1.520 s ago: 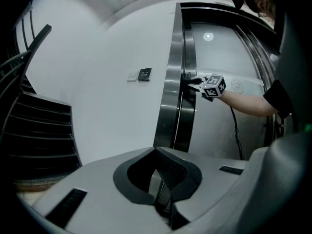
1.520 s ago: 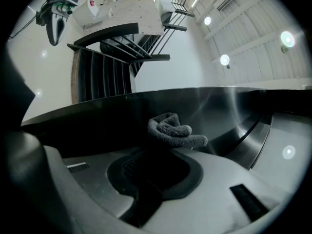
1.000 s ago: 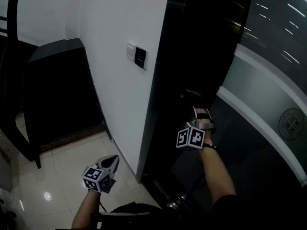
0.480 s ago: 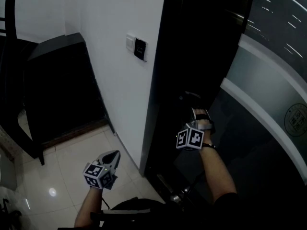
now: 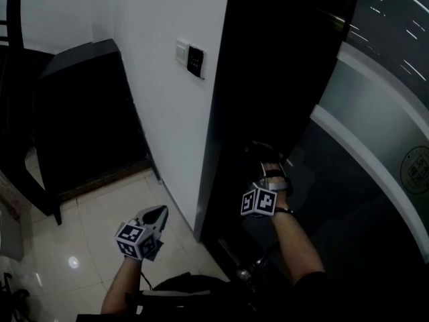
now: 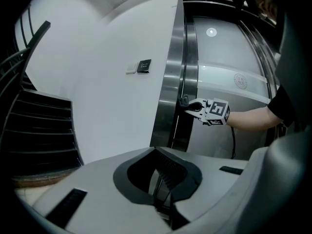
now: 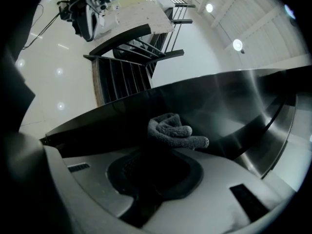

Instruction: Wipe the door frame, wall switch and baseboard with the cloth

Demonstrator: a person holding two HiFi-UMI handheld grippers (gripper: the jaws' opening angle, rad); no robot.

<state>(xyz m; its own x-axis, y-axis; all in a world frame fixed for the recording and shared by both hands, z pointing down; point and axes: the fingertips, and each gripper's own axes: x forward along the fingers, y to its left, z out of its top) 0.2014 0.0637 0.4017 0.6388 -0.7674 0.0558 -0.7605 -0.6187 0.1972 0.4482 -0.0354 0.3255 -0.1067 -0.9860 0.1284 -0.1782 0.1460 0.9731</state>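
My right gripper (image 5: 263, 163) is shut on a grey cloth (image 7: 175, 130), which it presses against the dark glossy door frame (image 5: 258, 79). In the left gripper view the same gripper (image 6: 194, 105) sits at the frame's metal edge (image 6: 175, 72), about mid-height. My left gripper (image 5: 156, 213) hangs low over the tiled floor, left of the frame, shut with nothing in it (image 6: 163, 179). A black wall switch (image 5: 196, 62) and a white one (image 5: 181, 52) sit on the white wall, well above both grippers. A brownish baseboard strip (image 5: 100, 180) runs along the wall's foot.
A dark slatted piece of furniture (image 5: 80, 113) stands against the wall at left, with a dark chair (image 5: 17, 113) beside it. Curved glass panels (image 5: 375, 133) rise to the right of the frame. Glossy light floor tiles (image 5: 87, 247) lie below. A cable trails by my feet.
My right gripper has slid a little down the door frame with the cloth. The left gripper has hardly moved.
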